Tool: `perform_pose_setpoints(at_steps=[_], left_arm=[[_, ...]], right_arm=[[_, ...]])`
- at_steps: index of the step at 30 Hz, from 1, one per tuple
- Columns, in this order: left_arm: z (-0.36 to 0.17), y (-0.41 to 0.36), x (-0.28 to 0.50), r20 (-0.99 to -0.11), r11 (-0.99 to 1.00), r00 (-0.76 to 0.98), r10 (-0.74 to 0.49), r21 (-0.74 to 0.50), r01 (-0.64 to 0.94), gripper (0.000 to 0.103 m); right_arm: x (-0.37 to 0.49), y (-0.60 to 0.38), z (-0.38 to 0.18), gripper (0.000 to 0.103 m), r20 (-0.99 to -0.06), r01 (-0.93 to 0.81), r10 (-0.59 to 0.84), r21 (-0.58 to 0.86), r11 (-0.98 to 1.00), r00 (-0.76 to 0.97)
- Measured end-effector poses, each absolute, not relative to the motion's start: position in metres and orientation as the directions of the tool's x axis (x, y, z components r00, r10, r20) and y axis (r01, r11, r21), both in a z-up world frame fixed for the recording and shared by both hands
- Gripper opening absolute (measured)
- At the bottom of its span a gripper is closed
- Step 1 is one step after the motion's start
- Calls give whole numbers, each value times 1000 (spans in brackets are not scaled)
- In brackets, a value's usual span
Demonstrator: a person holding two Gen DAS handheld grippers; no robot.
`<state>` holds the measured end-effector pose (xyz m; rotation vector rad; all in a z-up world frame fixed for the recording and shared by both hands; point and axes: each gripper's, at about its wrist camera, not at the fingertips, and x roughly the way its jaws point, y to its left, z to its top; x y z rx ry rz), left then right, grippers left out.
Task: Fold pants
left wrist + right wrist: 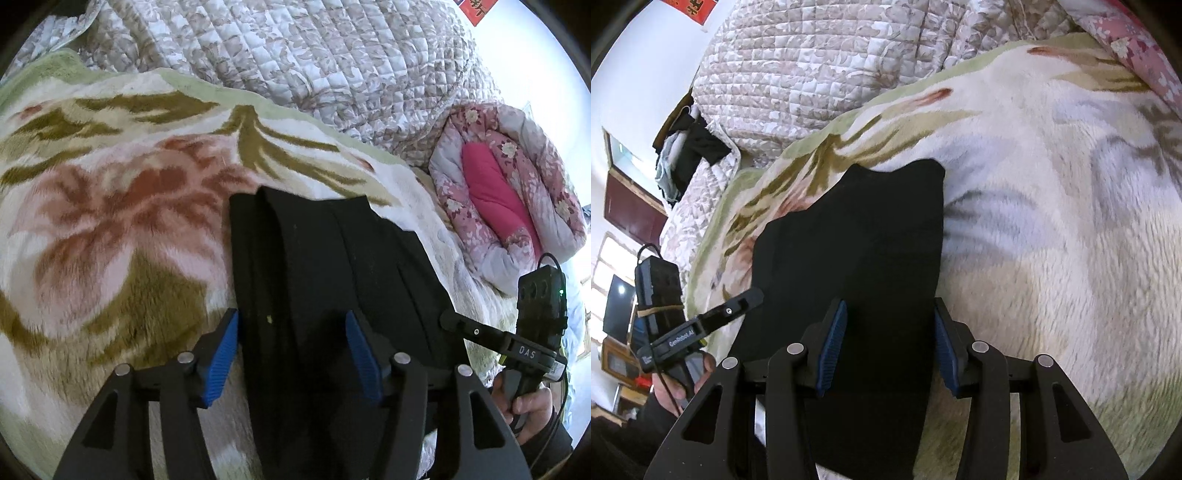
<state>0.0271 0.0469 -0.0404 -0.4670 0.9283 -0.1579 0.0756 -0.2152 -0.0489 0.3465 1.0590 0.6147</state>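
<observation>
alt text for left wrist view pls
The open left tongs straddle black pants lying lengthwise on a floral fleece blanket. The right tongs reach in at right; a quilted bedspread lies behind.

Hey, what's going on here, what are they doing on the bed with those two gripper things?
A person is working on a pair of black pants laid out on a floral fleece blanket on a bed. They hold a gripper in each hand. The left gripper and the right gripper both sit with jaws open over the near part of the pants, clamping nothing. A quilted bedspread lies beyond the blanket.
</observation>
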Motion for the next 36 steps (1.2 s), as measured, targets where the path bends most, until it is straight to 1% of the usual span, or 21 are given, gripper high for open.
perform_pose_setpoints(at_steps=[3, 7, 8, 9, 10, 11, 12, 13, 15, 16, 19, 23, 27, 36], left_arm=[[-42, 47, 14, -724, 884, 603, -336, -464, -64, 61], [-43, 44, 16, -730, 893, 603, -322, -445, -63, 62], [-43, 44, 21, -732, 892, 601, -321, -448, -69, 62], [-44, 44, 25, -732, 891, 601, -321, -449, -72, 61], [-44, 43, 30, -736, 892, 599, -314, -444, -79, 60], [-42, 42, 32, -743, 895, 597, -304, -437, -88, 57], [-40, 39, 32, -749, 901, 595, -292, -423, -91, 50], [-36, 36, 30, -752, 911, 598, -277, -404, -86, 42], [-26, 28, 26, -757, 933, 608, -239, -353, -73, 33], [-21, 26, 24, -756, 937, 612, -233, -343, -68, 29], [-8, 24, 20, -750, 939, 618, -237, -340, -53, 24], [7, 20, 16, -735, 943, 632, -244, -332, -22, 22], [11, 24, 25, -734, 945, 635, -240, -325, -20, 22], [25, 41, 81, -723, 955, 654, -222, -296, -2, 22]], right_arm=[[63, -215, -51, 46, -691, -303, 645, 570, 764, 327], [70, -210, -54, 45, -698, -304, 639, 563, 769, 323], [74, -209, -54, 41, -697, -305, 639, 562, 769, 327], [79, -206, -54, 35, -702, -308, 629, 550, 776, 334], [81, -205, -54, 32, -707, -302, 622, 544, 783, 337], [82, -205, -54, 27, -710, -294, 619, 545, 785, 337], [80, -204, -52, 23, -710, -291, 615, 542, 788, 342], [78, -204, -50, 22, -710, -294, 612, 537, 790, 348], [72, -203, -44, 17, -709, -301, 603, 523, 797, 365], [68, -203, -39, 17, -702, -305, 606, 523, 796, 374], [60, -200, -22, 16, -681, -325, 617, 525, 787, 393], [54, -191, -1, 16, -657, -376, 634, 512, 773, 409], [67, -185, 2, 16, -658, -381, 631, 505, 775, 412], [127, -170, 13, 16, -641, -399, 638, 499, 769, 426]])
